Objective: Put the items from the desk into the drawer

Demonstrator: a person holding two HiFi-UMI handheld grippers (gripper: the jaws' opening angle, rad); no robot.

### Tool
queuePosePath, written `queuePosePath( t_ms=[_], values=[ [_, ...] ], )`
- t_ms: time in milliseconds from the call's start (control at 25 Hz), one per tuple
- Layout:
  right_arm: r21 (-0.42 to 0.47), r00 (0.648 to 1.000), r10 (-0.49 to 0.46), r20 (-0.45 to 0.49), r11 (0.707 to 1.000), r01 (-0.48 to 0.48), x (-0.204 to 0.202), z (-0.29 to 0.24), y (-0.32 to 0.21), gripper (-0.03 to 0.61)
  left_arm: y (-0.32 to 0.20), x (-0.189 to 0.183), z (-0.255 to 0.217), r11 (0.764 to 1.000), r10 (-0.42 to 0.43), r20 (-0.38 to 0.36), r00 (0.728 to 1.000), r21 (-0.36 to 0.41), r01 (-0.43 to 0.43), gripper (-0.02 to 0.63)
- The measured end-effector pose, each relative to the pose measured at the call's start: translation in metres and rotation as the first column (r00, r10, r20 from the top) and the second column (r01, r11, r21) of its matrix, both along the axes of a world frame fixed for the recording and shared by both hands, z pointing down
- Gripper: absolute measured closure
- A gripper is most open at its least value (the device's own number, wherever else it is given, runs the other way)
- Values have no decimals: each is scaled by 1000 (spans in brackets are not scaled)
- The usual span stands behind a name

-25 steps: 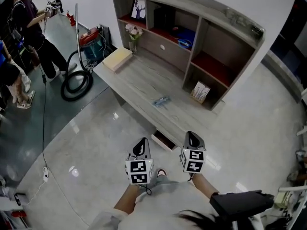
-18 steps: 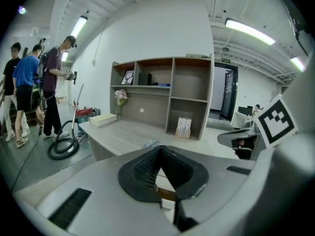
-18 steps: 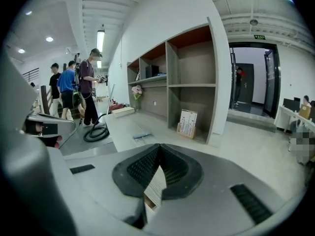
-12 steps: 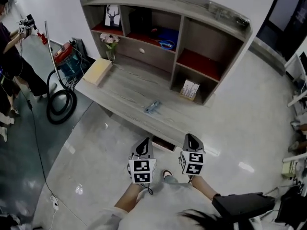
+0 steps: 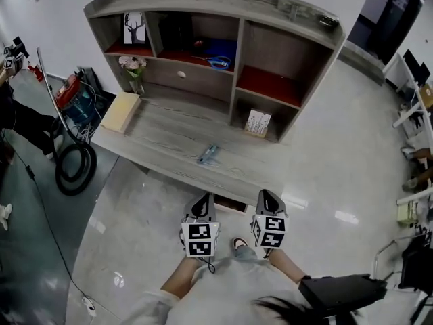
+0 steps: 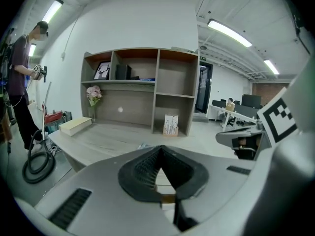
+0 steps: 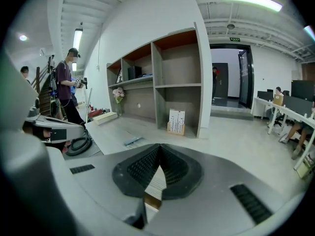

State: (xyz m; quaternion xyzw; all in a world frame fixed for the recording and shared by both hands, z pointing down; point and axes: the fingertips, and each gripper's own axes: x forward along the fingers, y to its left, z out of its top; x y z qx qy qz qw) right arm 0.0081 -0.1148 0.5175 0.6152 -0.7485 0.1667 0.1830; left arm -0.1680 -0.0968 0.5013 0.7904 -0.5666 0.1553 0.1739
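A small blue-grey item (image 5: 208, 154) lies alone near the front of the long grey wooden desk (image 5: 169, 134); it also shows in the right gripper view (image 7: 133, 141). A drawer (image 5: 230, 203) under the desk's front edge stands slightly out, between my two grippers. Another drawer front with a white knob (image 5: 181, 74) sits in the shelf unit. My left gripper (image 5: 201, 198) (image 6: 160, 149) and right gripper (image 5: 265, 195) (image 7: 158, 146) hang side by side just short of the desk edge. Both are shut and hold nothing.
A shelf unit (image 5: 237, 59) stands at the back of the desk, with a deer picture (image 5: 134, 27), a flower vase (image 5: 132, 66) and a card box (image 5: 258, 122). A pale flat box (image 5: 120, 112) lies at the desk's left end. A vacuum cleaner (image 5: 71, 100) and its hose (image 5: 73, 164) are on the floor at left.
The head view has swung, so the desk and shelf unit now sit more squarely ahead. Both grippers stay shut and side by side.
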Motion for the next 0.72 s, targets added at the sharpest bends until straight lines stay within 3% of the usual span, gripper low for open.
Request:
queuePosePath(
  t_ms=[280,720],
  values=[
    [-13,1000,12,3,1000,-12,5,6,-8,580,-14,3,2,1000,-1,11,1000,12,1,617],
    [-15,1000,5,26,1000,-5,9,6,-26,580,-27,16,2,1000,18,-61,998,-25,-19,616]
  ],
)
